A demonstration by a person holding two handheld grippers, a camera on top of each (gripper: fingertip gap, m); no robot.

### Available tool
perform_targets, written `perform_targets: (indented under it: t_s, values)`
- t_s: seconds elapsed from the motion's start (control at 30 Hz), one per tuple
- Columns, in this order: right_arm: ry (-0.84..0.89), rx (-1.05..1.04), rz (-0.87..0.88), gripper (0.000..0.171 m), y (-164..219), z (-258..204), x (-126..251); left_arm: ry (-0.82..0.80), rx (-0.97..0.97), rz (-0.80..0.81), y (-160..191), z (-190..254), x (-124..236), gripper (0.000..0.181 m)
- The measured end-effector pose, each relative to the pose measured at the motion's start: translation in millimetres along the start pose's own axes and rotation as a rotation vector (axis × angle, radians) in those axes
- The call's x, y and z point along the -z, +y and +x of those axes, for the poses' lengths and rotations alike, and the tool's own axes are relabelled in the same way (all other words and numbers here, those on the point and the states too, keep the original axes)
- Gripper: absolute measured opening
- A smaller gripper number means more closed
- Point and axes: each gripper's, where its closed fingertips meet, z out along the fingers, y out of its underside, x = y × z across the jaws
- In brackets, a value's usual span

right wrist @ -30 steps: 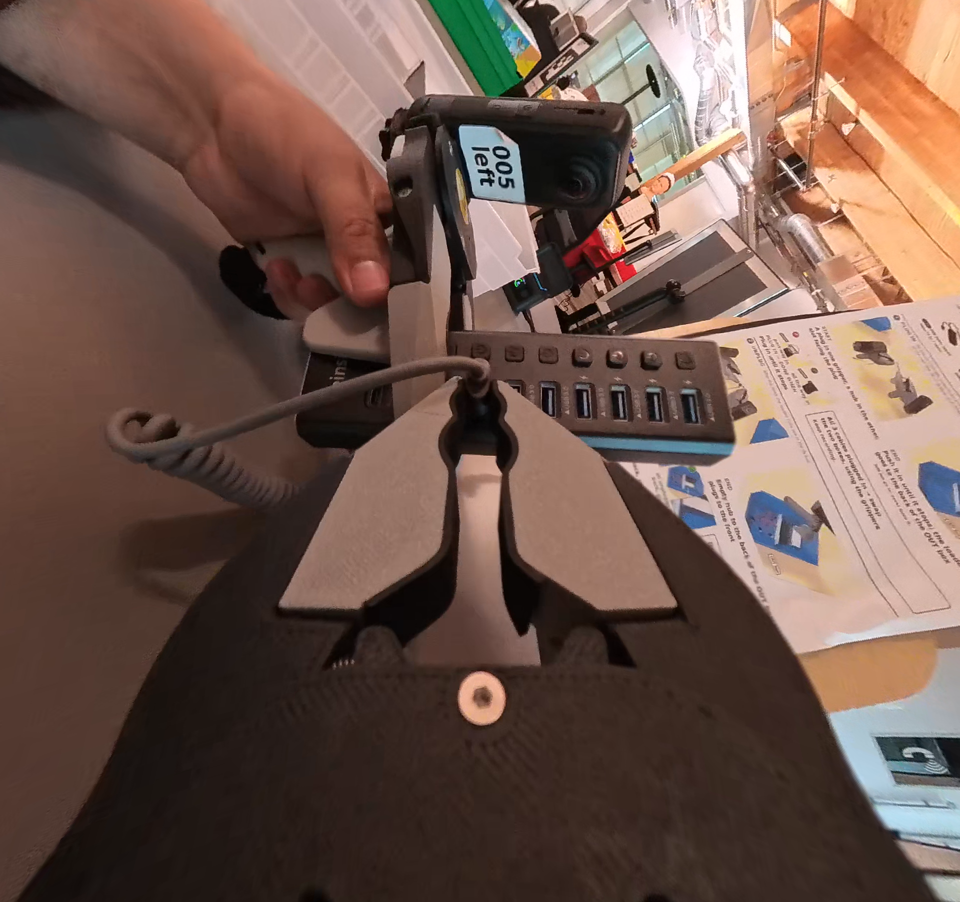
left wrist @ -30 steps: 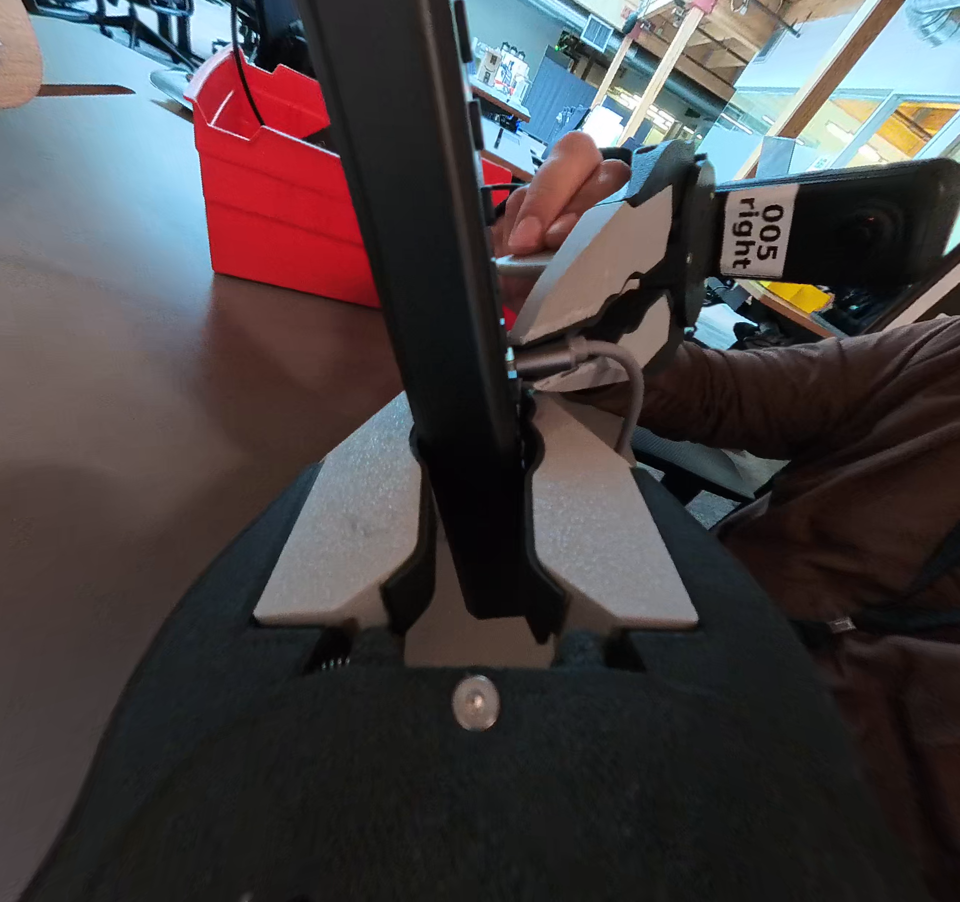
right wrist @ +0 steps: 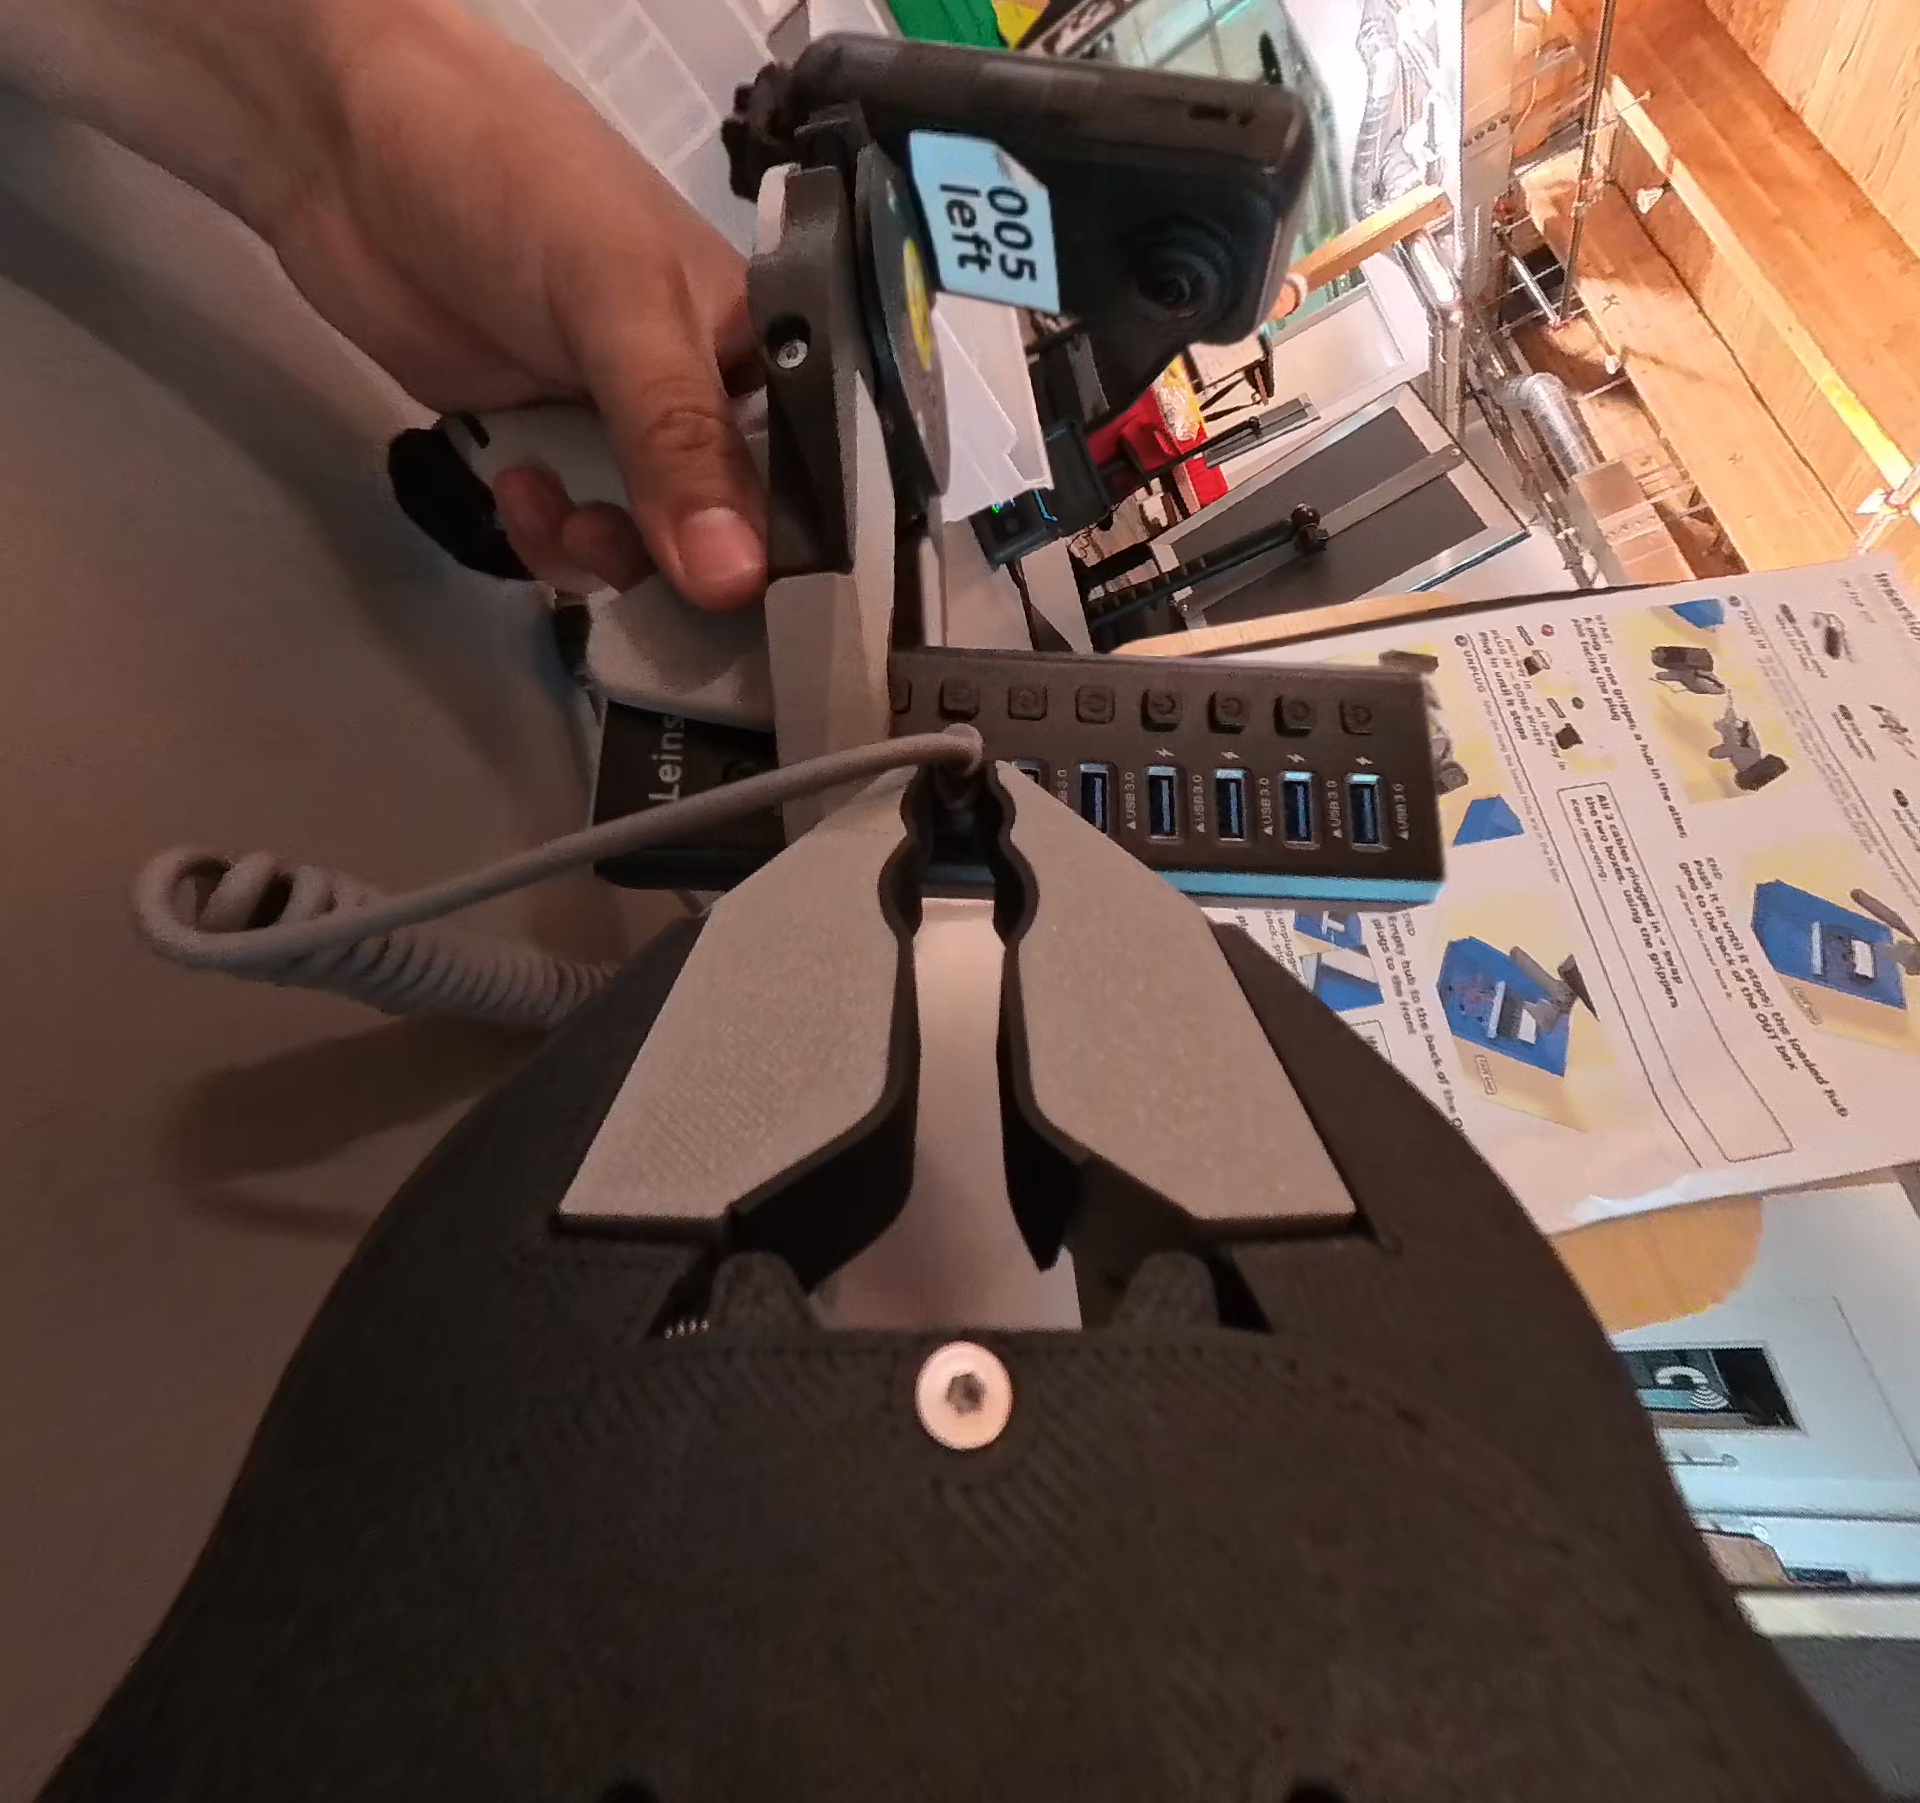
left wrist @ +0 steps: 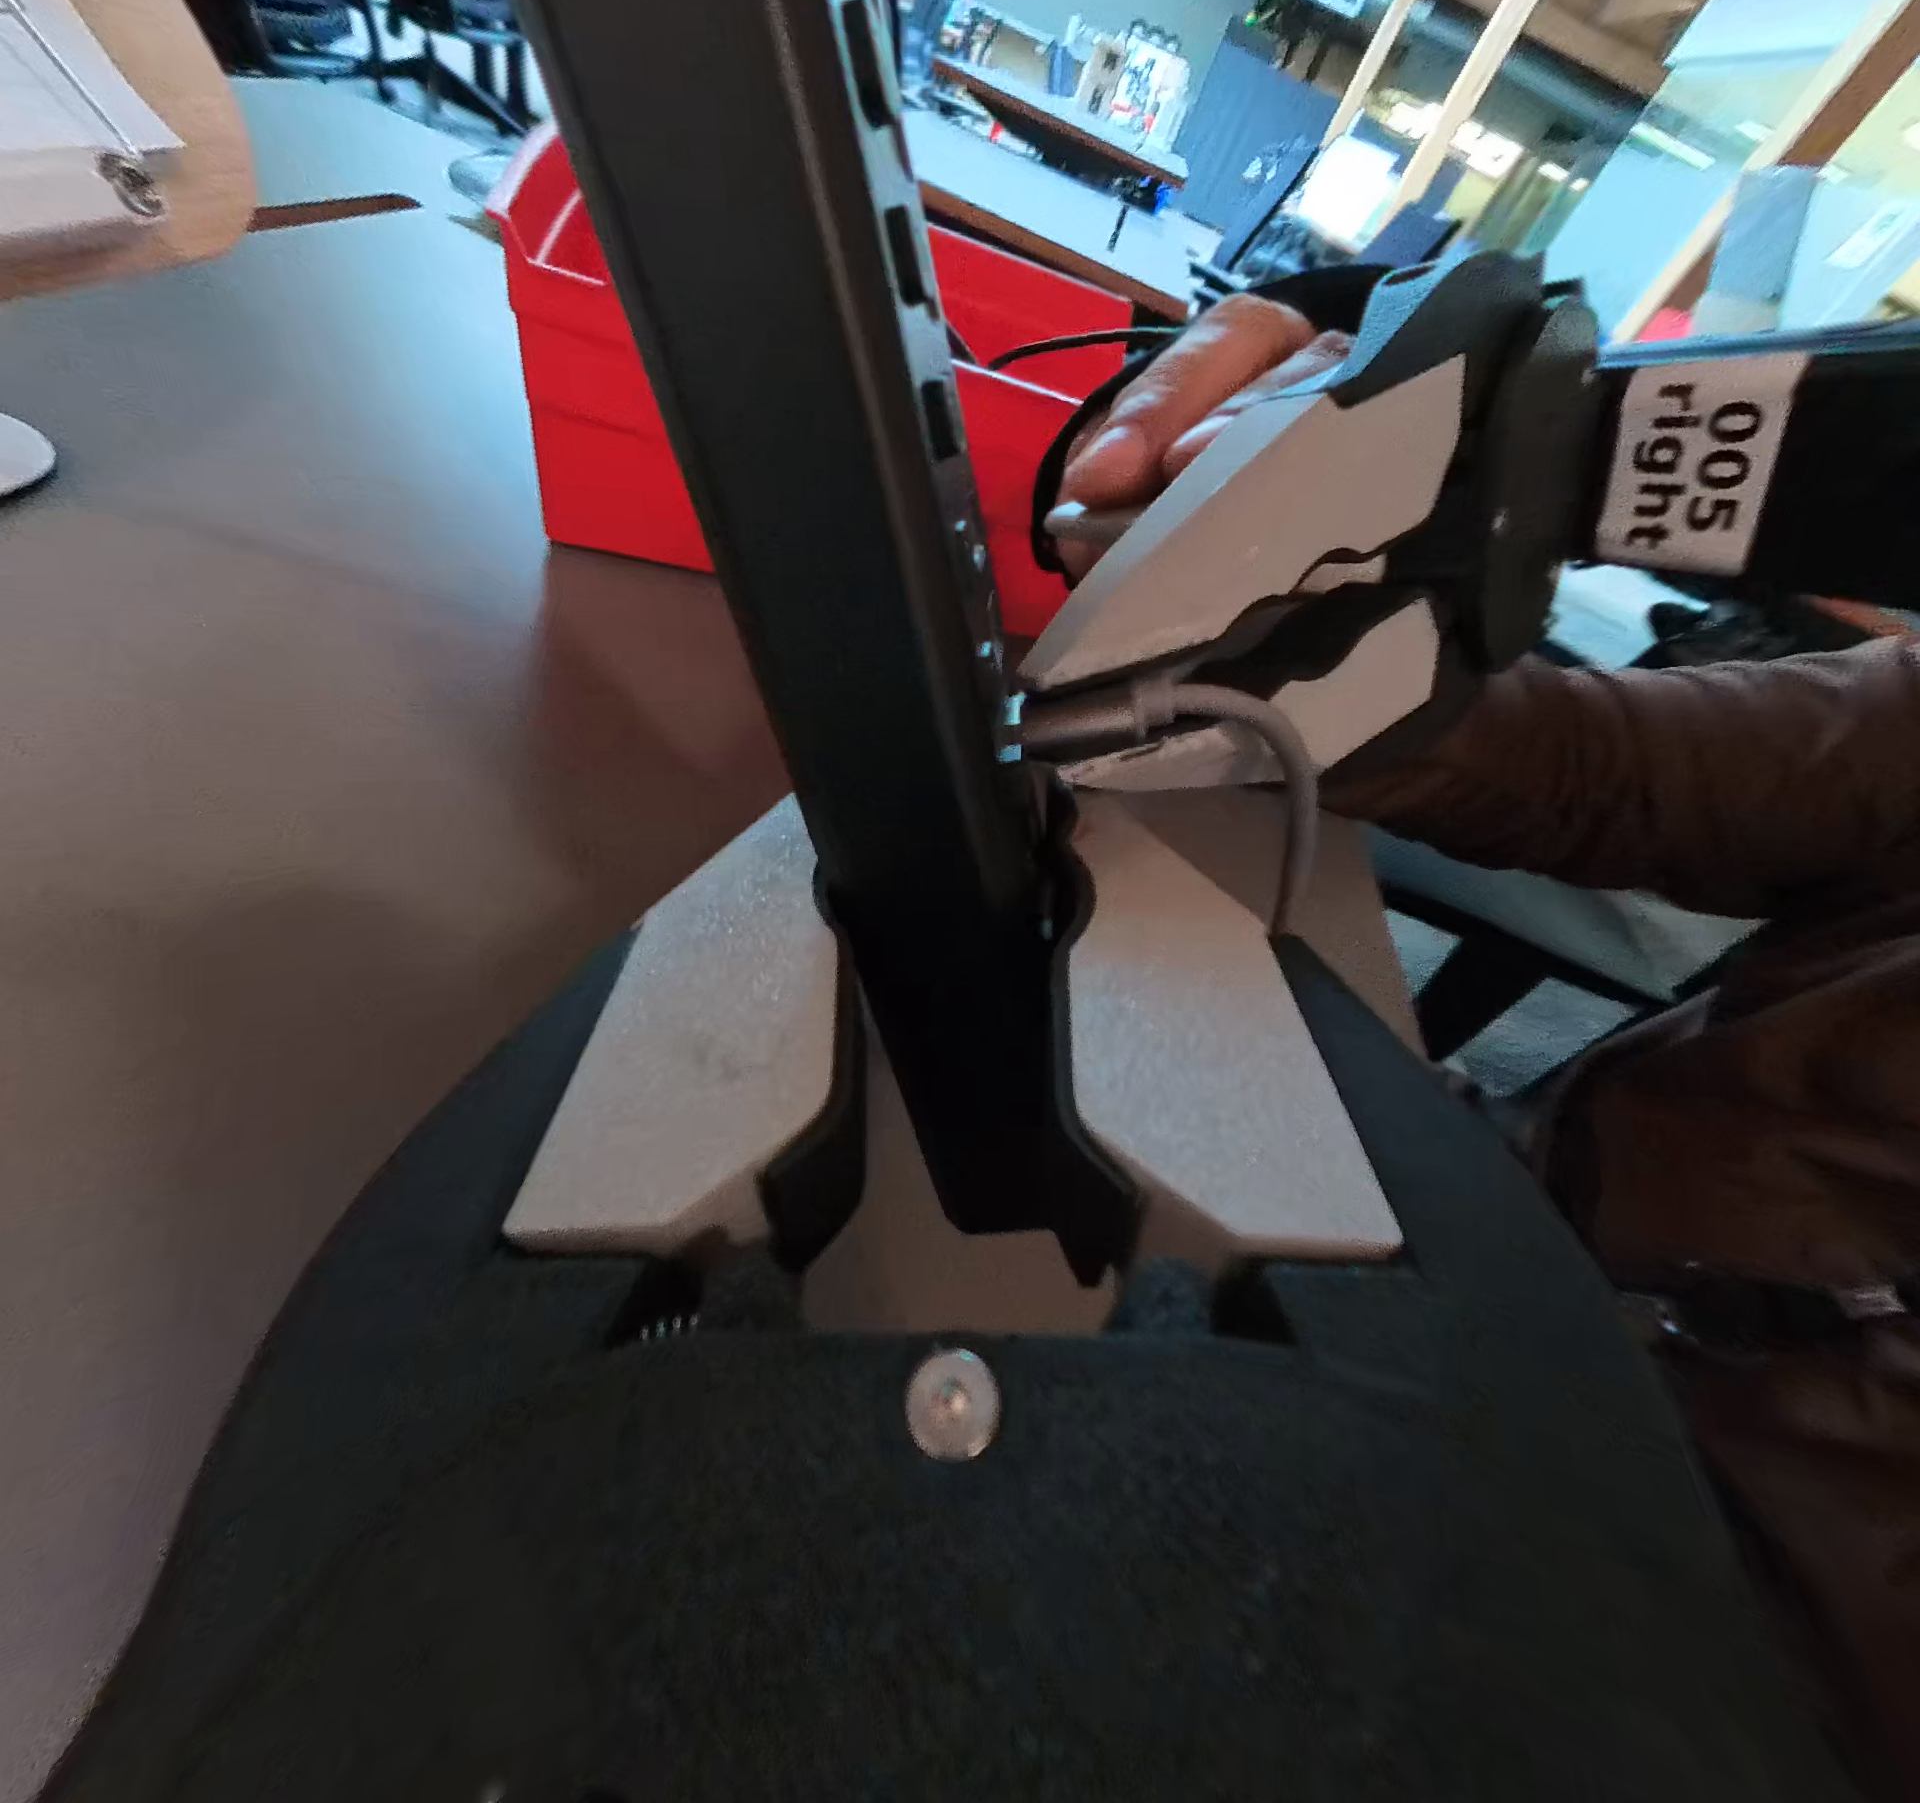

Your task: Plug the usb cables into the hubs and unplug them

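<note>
A long black USB hub [left wrist: 748, 299] with a row of blue ports stands up out of my left gripper [left wrist: 951, 880], which is shut on its lower end. My right gripper [left wrist: 1039, 725] comes in from the right, shut on the grey USB plug [left wrist: 1091, 730], whose metal tip meets the hub's port face. In the right wrist view, my right gripper [right wrist: 956, 797] grips the plug at the leftmost blue port of the hub [right wrist: 1247, 714]. The left gripper [right wrist: 821, 714] clamps the hub beside it. The grey coiled cable [right wrist: 312, 922] trails left. How deep the plug sits is hidden.
A red bin [left wrist: 603, 423] stands on the dark table [left wrist: 260, 610] behind the hub. A printed instruction sheet [right wrist: 1662, 870] lies at the right of the right wrist view. A person's hands and brown sleeve [left wrist: 1610, 766] hold the grippers.
Both grippers keep their holds. The plug stays at the same port. The two grippers look slightly nearer to each other, and the hub has shifted a little in view.
</note>
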Motion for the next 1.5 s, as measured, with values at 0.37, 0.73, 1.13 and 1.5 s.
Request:
perform_targets:
  t_s: [0.37,0.73,1.13,1.5]
  values:
    - [0.030,-0.106,0.033,0.003,-13,6,1,0.143,0.197,0.097,-9,10,3,0.028]
    - [-0.003,-0.048,0.225,0.004,-76,-12,20,-0.114,0.286,0.116,-4,-46,23,0.027]
    - [0.252,-0.412,0.045,0.005,1,72,30,-0.252,-0.105,0.103,-18,-46,30,0.027]
    - [0.342,-0.522,-0.197,0.005,-7,203,116,-0.286,-0.104,0.089,-16,-51,34,0.027]
